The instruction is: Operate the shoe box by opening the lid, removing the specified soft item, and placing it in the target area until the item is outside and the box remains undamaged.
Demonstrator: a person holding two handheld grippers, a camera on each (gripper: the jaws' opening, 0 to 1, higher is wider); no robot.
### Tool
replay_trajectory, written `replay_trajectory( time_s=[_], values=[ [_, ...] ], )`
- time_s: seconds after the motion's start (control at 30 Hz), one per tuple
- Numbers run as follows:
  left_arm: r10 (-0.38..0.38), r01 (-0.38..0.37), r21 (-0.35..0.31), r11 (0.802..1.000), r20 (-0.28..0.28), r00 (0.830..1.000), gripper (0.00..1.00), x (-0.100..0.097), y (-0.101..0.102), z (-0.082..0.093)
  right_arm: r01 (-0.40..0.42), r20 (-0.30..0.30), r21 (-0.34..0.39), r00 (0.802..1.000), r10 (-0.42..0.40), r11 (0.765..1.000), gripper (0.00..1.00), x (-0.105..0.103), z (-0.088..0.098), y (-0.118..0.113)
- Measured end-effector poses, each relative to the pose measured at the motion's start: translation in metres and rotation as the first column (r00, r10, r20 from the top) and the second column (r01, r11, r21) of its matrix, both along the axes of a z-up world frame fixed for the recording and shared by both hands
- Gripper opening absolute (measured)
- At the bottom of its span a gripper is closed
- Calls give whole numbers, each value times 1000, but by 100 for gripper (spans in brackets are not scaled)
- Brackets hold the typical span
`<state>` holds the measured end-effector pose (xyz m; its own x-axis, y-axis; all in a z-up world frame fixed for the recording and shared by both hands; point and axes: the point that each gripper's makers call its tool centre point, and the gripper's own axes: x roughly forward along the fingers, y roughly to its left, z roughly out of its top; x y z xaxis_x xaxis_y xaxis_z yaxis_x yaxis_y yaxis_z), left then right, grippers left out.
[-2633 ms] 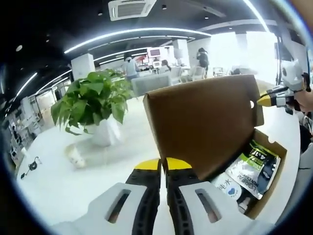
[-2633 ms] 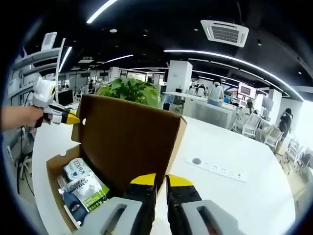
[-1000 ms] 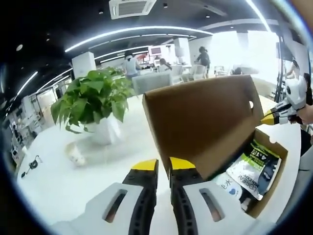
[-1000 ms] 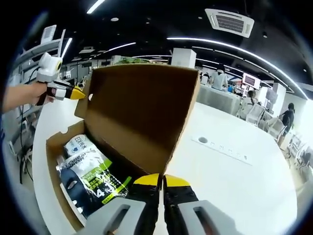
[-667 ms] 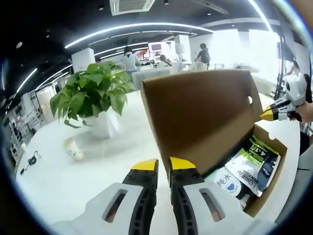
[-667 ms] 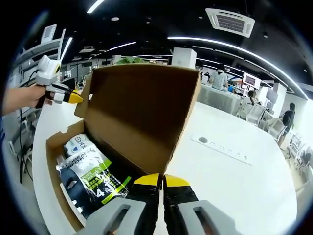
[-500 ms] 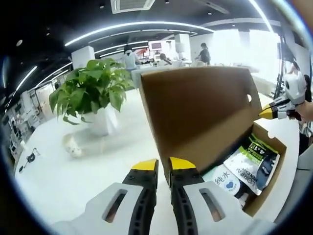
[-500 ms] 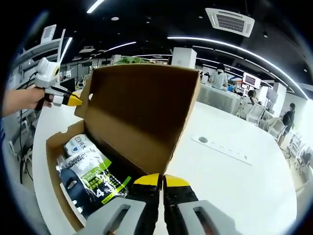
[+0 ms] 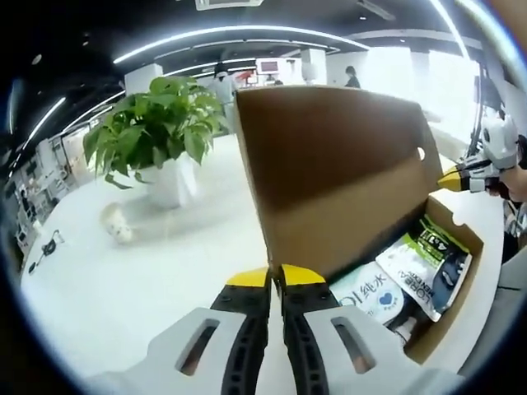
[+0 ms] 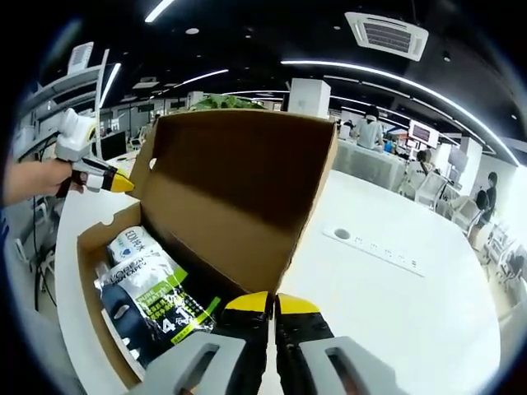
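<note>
The brown cardboard shoe box lies open on the white table, its lid standing up. Inside lie soft packets: a white-and-green one and a white one. My left gripper is shut at the lid's near lower corner, with nothing seen between the jaws. In the right gripper view a hand holds it just off the lid's far end. My right gripper is shut at the lid's other corner; its yellow tip sits slightly apart from the lid.
A potted plant in a white pot and a small pale object stand on the table beyond the lid. A socket plate is set in the tabletop on the right. People, chairs and desks fill the office behind.
The small gap between my left jaws has narrowed to shut, and that view has dropped closer to the lid. In the right gripper view the left gripper has sunk a little. Lid unchanged.
</note>
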<state>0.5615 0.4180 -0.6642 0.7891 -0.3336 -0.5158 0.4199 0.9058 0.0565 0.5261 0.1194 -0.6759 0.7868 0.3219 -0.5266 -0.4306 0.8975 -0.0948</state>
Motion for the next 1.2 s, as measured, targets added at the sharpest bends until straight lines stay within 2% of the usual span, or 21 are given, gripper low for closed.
replay_trajectory(
  time_s=[1.2],
  values=[
    [23, -23, 16, 1000, -14, 1000, 1, 9, 0, 1, 6, -28, 31, 1000, -6, 1000, 0, 6, 1, -1]
  ],
)
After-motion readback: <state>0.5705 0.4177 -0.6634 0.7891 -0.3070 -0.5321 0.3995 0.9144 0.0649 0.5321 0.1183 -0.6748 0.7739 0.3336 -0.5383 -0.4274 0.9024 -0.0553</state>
